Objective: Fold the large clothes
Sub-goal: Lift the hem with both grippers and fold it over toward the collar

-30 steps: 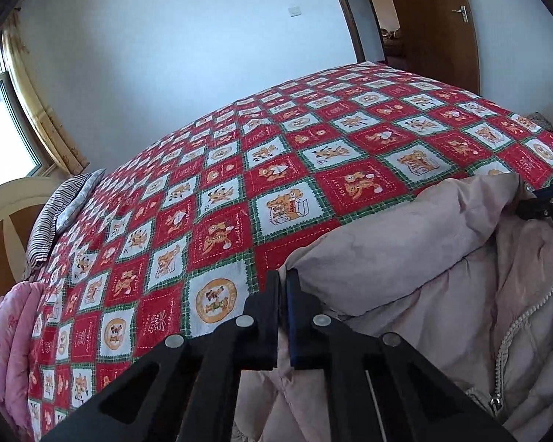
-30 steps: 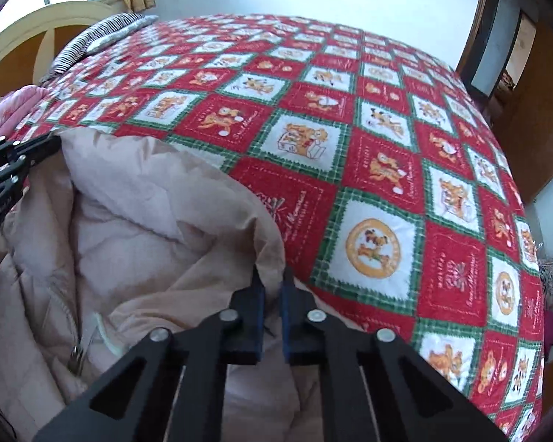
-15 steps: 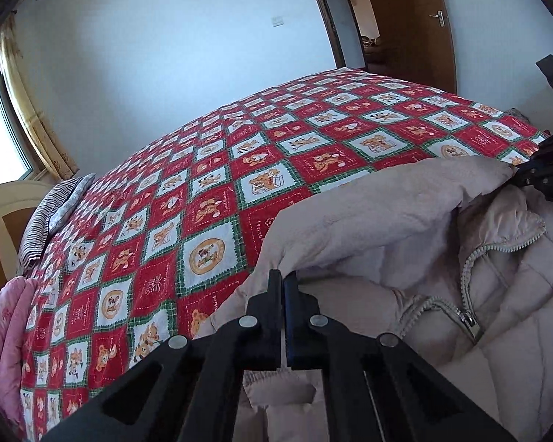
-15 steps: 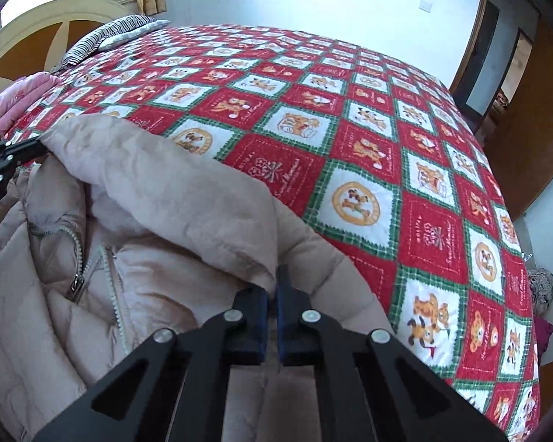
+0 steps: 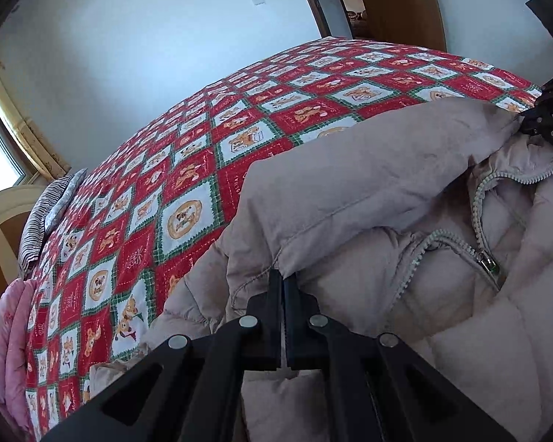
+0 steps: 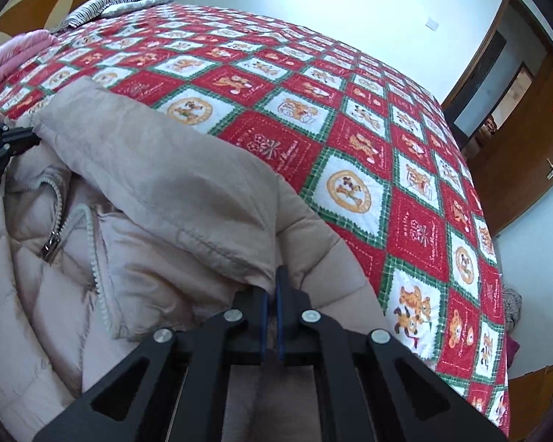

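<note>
You've got one beige padded jacket [image 5: 368, 169] on the bed, with one zipper pull [image 5: 487, 262] showing. Two grippers: left gripper [image 5: 284, 280], right gripper [image 6: 272, 283]. One patchwork quilt [image 6: 350, 118], one striped pillow [image 6: 118, 0] at the headboard end, one pink blanket [image 5: 7, 342], one door [image 5: 405, 0].

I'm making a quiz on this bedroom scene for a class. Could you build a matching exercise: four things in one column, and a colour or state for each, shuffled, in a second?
Things:
1. jacket
2. bedspread
3. pillow
4. zipper

Colour or state:
A. red, white and green checks
B. partly undone
C. beige, a folded edge pinched at both ends
D. grey and white stripes

Pairs: 1-C, 2-A, 3-D, 4-B.

The left gripper and the right gripper are each shut on the jacket.
</note>
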A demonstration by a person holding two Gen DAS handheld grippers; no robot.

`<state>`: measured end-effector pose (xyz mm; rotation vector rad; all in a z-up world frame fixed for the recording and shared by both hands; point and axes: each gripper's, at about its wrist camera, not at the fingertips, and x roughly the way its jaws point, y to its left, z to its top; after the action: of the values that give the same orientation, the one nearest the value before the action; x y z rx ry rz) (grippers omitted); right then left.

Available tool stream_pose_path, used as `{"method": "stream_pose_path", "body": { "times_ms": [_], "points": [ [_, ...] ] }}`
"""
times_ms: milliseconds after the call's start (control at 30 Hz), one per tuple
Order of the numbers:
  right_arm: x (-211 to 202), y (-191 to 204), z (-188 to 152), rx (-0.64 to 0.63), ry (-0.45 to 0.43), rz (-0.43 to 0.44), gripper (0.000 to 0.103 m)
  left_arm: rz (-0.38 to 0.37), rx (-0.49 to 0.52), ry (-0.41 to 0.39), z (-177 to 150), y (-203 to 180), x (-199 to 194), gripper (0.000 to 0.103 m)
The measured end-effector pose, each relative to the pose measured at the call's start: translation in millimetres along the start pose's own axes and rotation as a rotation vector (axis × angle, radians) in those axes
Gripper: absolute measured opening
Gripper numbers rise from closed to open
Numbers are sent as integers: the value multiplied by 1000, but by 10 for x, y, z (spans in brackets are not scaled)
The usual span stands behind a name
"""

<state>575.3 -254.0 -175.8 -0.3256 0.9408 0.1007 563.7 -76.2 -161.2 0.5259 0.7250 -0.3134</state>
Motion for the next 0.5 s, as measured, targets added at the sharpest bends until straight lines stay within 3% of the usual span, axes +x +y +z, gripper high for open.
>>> {"method": "stream_pose_path", "body": {
  "times_ms": [133, 267, 400, 500],
  "points": [
    [-35, 18, 4, -22, 14, -11, 5, 6, 6, 11, -13, -32, 55, 0],
    [-325, -143, 35, 76, 4, 55, 10, 4, 1, 14, -7, -34, 66, 0],
    [-705, -229, 126, 183, -83, 49, 42, -2, 0, 14, -6, -33, 81, 0],
    [-649, -227, 309, 300, -129, 122, 44, 2, 5, 17, -4, -55, 96, 0]
  ]
}}
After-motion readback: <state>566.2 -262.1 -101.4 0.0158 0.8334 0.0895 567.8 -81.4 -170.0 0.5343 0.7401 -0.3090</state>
